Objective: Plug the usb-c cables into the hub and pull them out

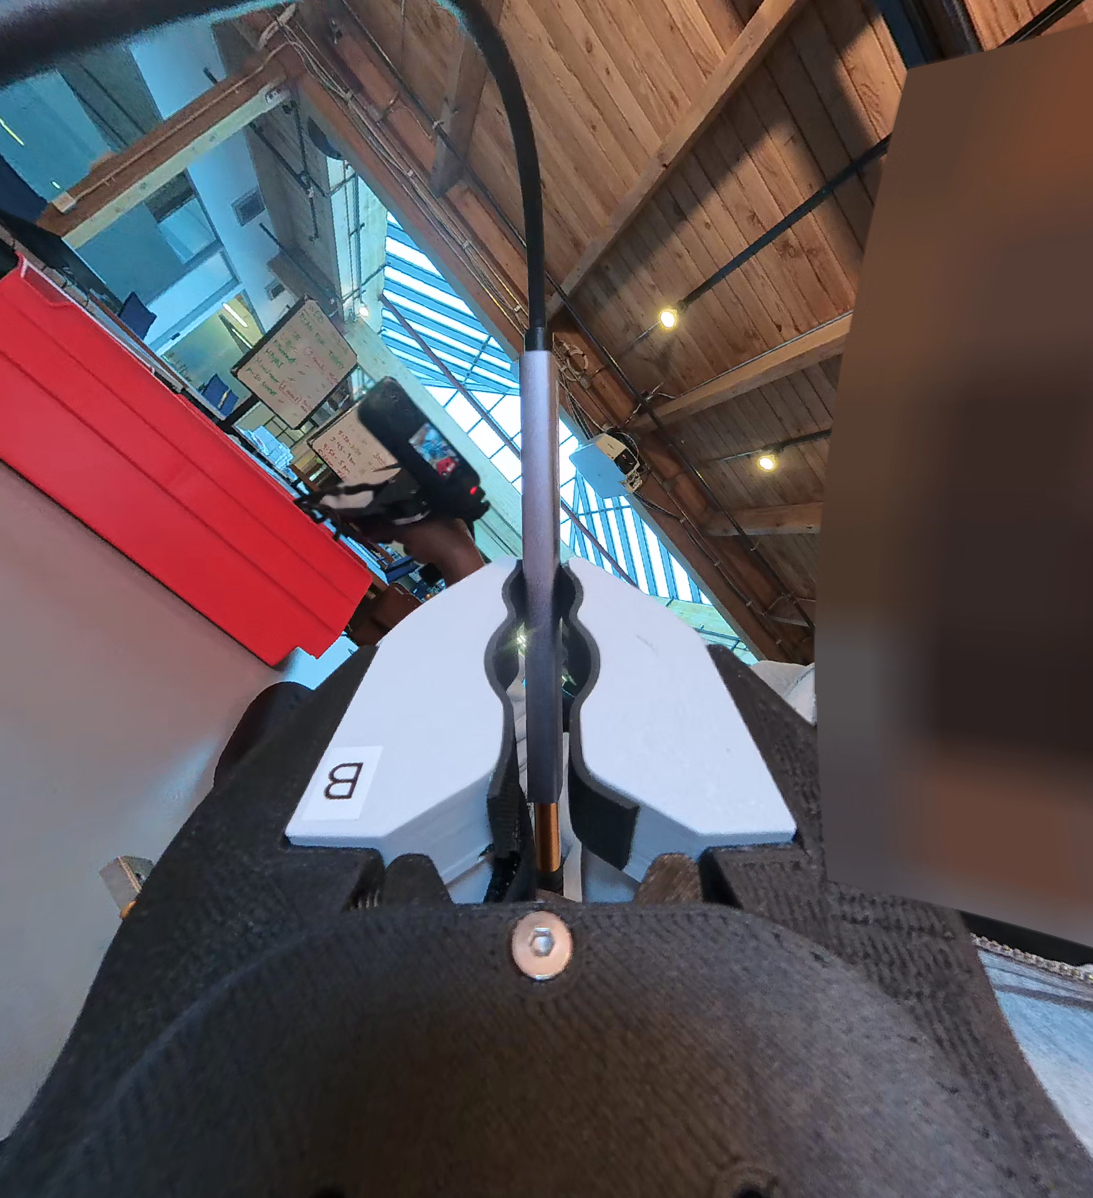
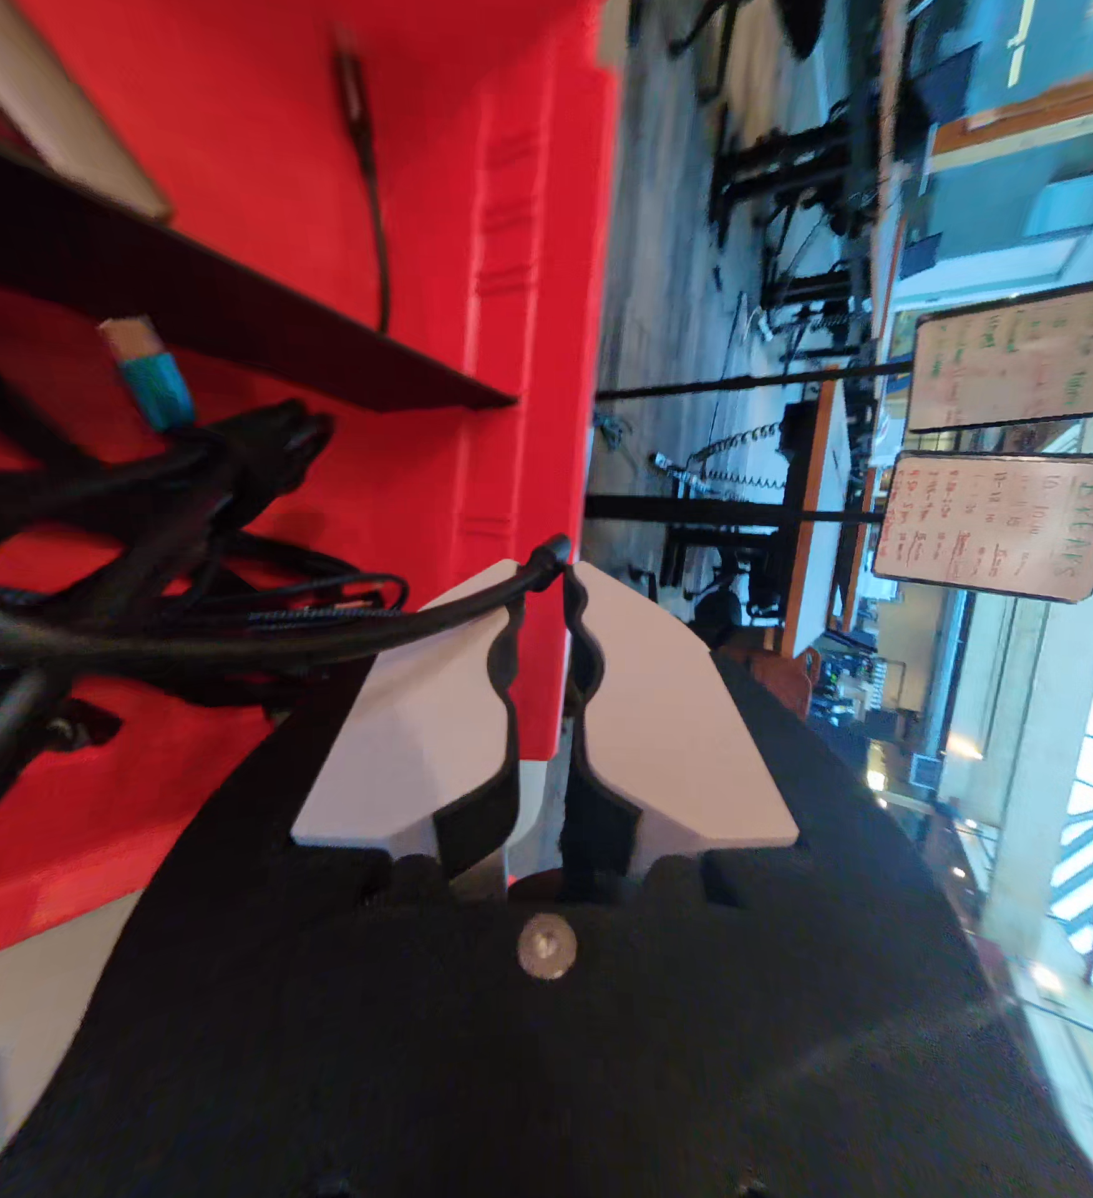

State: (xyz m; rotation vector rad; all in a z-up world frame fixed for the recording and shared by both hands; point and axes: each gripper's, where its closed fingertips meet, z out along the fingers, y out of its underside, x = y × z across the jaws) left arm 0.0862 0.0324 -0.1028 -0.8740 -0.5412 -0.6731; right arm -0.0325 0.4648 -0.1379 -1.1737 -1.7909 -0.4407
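Note:
In the left wrist view my left gripper [image 1: 540,580] is shut on a slim grey hub [image 1: 540,467], seen edge-on and pointing up past the white fingers [image 1: 427,719]. The hub's black lead [image 1: 528,194] curves up from its far end. A gold-collared plug [image 1: 547,836] sits against the hub's near end, between the finger bases. The right gripper [image 1: 414,467] shows farther off, held by a hand. In the right wrist view my right gripper [image 2: 547,574] is shut at its tips on a black usb-c cable [image 2: 466,606], with the plug end [image 2: 553,551] poking just past the tips.
A red bin [image 1: 142,454] stands to the left on a pale tabletop [image 1: 45,778]. In the right wrist view the bin [image 2: 498,259] holds a tangle of black cables [image 2: 142,622], a teal plug [image 2: 152,382] and another black cable [image 2: 369,162]. Two whiteboards [image 2: 1010,525] stand far behind. The tips of one gripper are about 45 cm away from the tips of the other.

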